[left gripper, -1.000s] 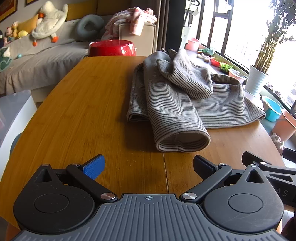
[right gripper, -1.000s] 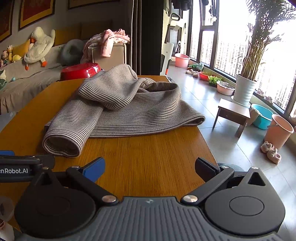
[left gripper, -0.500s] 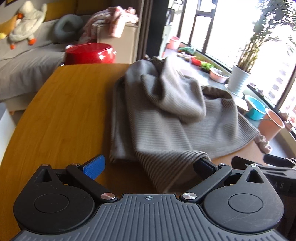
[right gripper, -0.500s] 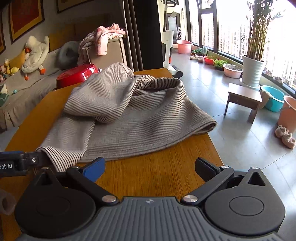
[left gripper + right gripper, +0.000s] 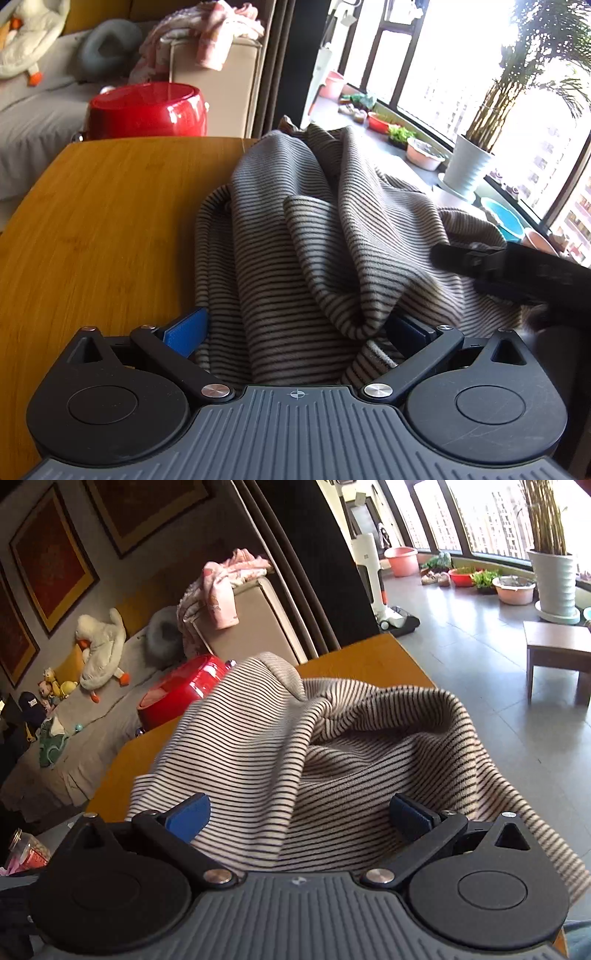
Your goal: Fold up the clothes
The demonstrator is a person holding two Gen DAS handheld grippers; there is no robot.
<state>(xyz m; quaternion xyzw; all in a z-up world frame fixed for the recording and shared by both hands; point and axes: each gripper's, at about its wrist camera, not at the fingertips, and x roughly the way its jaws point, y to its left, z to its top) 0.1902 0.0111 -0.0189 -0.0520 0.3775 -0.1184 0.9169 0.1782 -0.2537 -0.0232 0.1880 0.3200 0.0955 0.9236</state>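
While left wrist shows the right gripper [image 5: 454, 256], right wrist shows only the sweater [image 5: 295, 775].

The right gripper [image 5: 297, 812] has its jaws spread wide. Striped garment [image 5: 280, 760] lies bunched between them, over the wooden table [image 5: 362, 657].

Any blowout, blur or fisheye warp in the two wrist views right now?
Left wrist: windows blown out to white, table smeared by motion blur, striped garment sharp. Right wrist: horizon tilted, curtain bent by the fisheye, garment's left edge blurred, daylight windows bright but readable.
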